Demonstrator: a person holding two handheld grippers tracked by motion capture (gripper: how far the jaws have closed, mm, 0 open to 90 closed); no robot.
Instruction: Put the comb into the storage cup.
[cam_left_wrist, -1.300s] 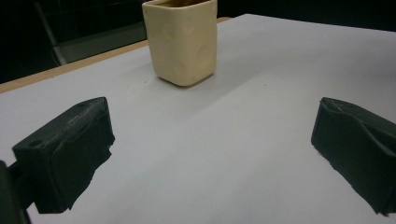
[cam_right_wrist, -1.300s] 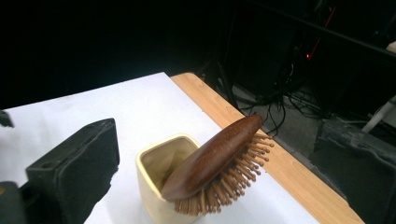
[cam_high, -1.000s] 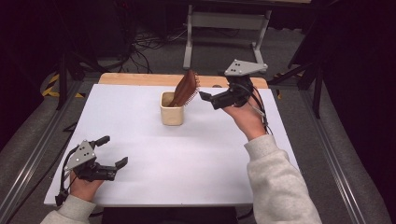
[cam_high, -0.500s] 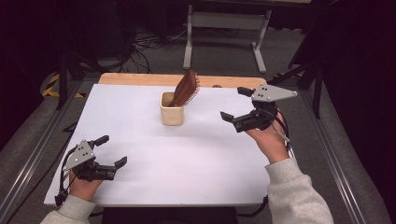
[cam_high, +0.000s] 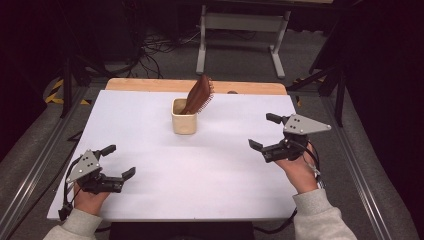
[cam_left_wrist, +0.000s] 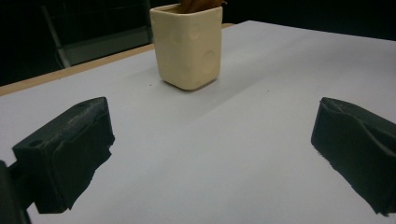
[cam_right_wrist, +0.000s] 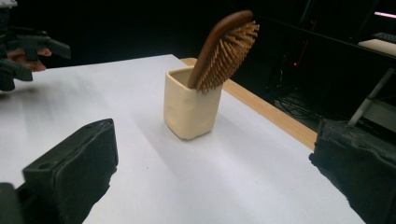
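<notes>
Because the wooden hairbrush (cam_high: 198, 95) stood handle-down in the cream cup (cam_high: 183, 122), its bristled head leaning out toward the upper right of the high view, it looked to have been dropped in and left to rest against the rim, needing no grip to stay put. That cup sat just above the middle of the frame on the white table (cam_high: 150, 110). With nothing to hold, the right gripper (cam_high: 265, 131) hung at the right of the frame, jaws spread wide and empty, well apart from the cup. Low in the left corner, the left gripper (cam_high: 120, 161) hovered with its jaws likewise parted, seemingly idle. Compared with a second earlier, the right gripper had drawn back from beside the brush head, down and toward the person, while the left one, the cup and the brush had kept their places.
</notes>
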